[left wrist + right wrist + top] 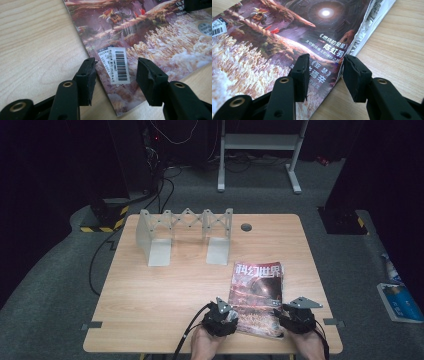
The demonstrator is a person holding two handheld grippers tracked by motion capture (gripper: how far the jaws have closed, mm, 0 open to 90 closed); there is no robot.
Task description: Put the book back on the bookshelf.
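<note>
While the magazine lies flat in front of the bookend rack, we find left gripper and right gripper parted, straddling its near corners, gripping nothing; lifting remains.

Wooden table, grey carpet, seemingly dark walls

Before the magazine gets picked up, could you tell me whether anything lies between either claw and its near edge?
Nothing visible does. The left claw straddles the near left corner of the magazine, the right claw straddles its near right edge, both open, with bare table around them.
</note>
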